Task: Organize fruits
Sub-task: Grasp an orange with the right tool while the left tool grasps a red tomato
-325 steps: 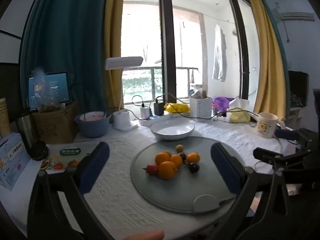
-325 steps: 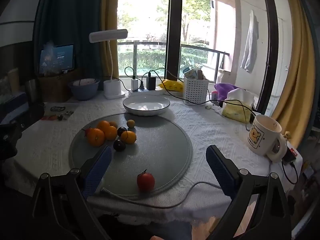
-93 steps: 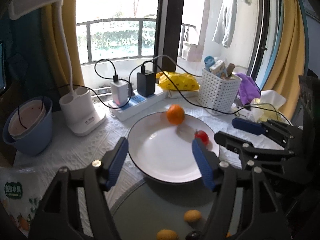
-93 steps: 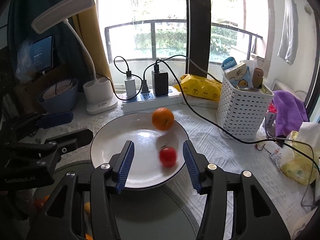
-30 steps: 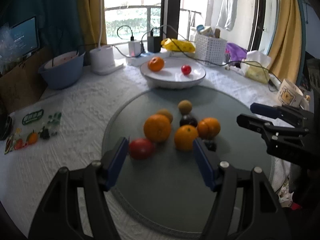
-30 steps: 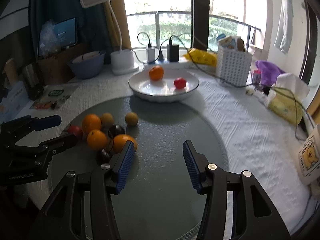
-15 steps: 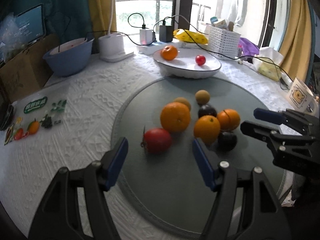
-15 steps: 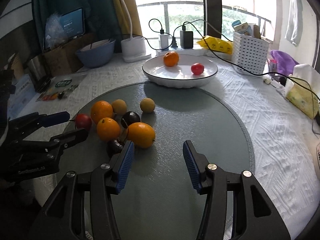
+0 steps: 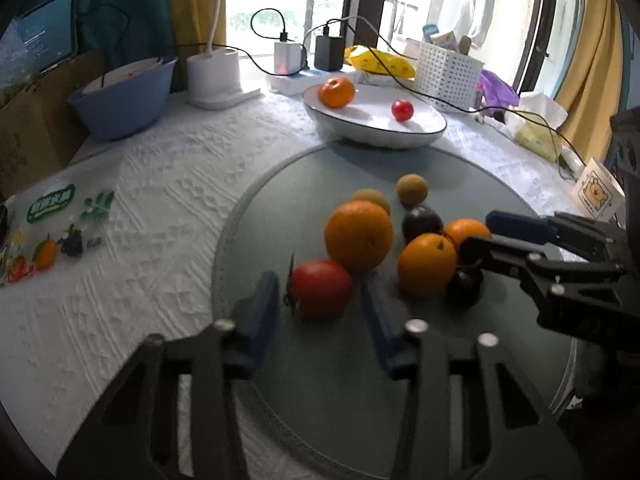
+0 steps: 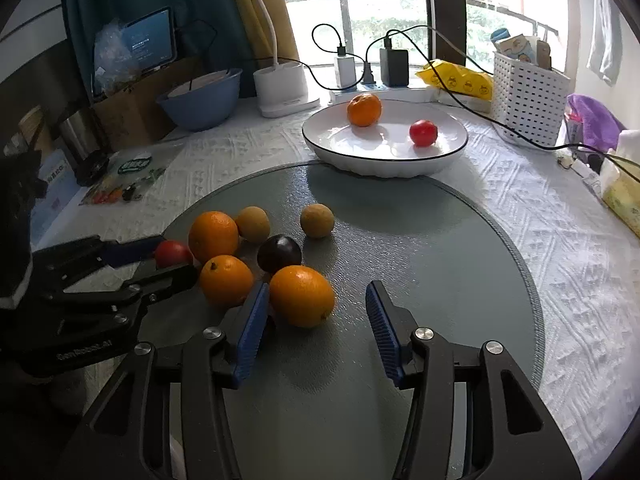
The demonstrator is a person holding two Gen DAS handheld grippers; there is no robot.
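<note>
A white plate [image 10: 456, 148] at the back holds an orange [image 10: 363, 109] and a small red fruit [image 10: 423, 133]. On the grey round mat [image 10: 440, 264] lie several fruits: oranges, two brown ones, dark plums and a red fruit [image 9: 320, 287]. My left gripper [image 9: 320, 308] is open, its blue fingers on either side of the red fruit, not closed on it. My right gripper [image 10: 314, 320] is open around the nearest orange [image 10: 302, 295], which lies closer to the left finger. In the left wrist view the right gripper [image 9: 480, 236] reaches in at the orange [image 9: 466, 231].
A blue bowl [image 10: 200, 100], a white lamp base [image 10: 282, 90], a power strip with chargers [image 10: 368, 68], a white basket [image 10: 528, 92] and cables stand behind the plate. A fruit-print packet [image 9: 52, 220] lies at the left. A mug [image 9: 598, 196] stands at the right.
Both grippers have moved forward and down to the fruit pile. The left now straddles the red fruit and has narrowed. The right now straddles the nearest orange.
</note>
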